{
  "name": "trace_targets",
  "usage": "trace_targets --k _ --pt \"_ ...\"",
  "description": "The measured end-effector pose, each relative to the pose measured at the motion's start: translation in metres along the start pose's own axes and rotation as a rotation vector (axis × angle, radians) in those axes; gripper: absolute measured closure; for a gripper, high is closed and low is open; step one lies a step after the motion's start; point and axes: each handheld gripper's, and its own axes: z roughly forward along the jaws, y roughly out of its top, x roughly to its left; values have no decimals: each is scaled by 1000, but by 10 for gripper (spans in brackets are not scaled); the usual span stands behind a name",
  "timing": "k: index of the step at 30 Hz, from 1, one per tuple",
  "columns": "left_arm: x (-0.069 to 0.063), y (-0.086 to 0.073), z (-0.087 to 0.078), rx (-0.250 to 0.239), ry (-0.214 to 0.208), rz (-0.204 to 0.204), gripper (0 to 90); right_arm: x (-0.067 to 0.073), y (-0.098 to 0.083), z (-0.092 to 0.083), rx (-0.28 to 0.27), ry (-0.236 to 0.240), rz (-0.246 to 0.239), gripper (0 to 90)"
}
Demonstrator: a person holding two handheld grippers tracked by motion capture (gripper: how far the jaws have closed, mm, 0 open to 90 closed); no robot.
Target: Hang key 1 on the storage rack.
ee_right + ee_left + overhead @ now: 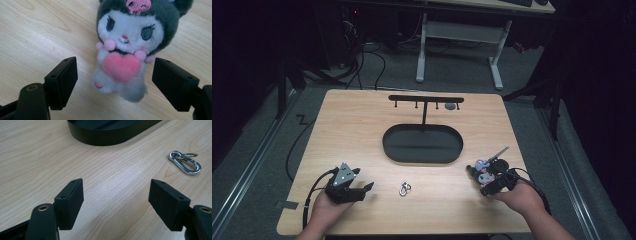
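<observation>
Grey plush (127,47) near bench's right edge, between right gripper's (113,77) spread jaws, untouched, left gripper (116,195) spread, empty.

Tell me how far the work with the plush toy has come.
Nothing looks done yet: the plush toy lies on the table. In hand: the right tool stands open around it, pads not touching. Left: gripping and lifting it; the carabiner lies untouched.
</observation>
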Motion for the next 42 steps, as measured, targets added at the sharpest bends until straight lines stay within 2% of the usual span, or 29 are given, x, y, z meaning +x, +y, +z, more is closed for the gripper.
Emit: trace_targets --k 4,6,7,8,13,14,17,18,24,26,30,35,36,41,42 --pt "0 0 1 2 -3 5 287 -3 4 8 25 22 4 210" --pt "0 0 1 1 -1 7 287 -4 5 10 20 24 12 216" --pt "-1 0 1 1 -1 8 287 -4 6 12 25 33 40 219" --pt "-1 0 1 0 -2 7 287 -5 6 14 25 40 32 224" --pt "-2 0 1 2 -5 8 287 -6 8 22 47 34 39 289" --pt "-2 0 1 2 -5 10 287 -5 9 22 50 26 37 351" --pt "-2 0 0 3 -5 17 290 -5 9 22 47 33 56 371" --pt "-2 0 0 -2 -7 14 290 -5 9 22 43 40 58 408" --pt "-3 0 1 4 -11 20 288 -5 9 21 33 50 40 470" --pt "-3 0 1 5 -13 22 288 -4 9 19 34 56 38 478" --pt "-3 0 2 6 -15 22 288 0 13 7 34 85 -10 483" --pt "-3 0 1 2 -18 26 288 1 16 -6 10 99 -12 484" --pt "-3 0 1 2 -18 25 288 1 17 -10 6 112 15 484" --pt "-4 0 1 3 -20 27 285 3 20 -20 -1 127 -9 484" --pt "-4 0 1 5 -21 28 285 5 22 -26 -6 138 -11 484"
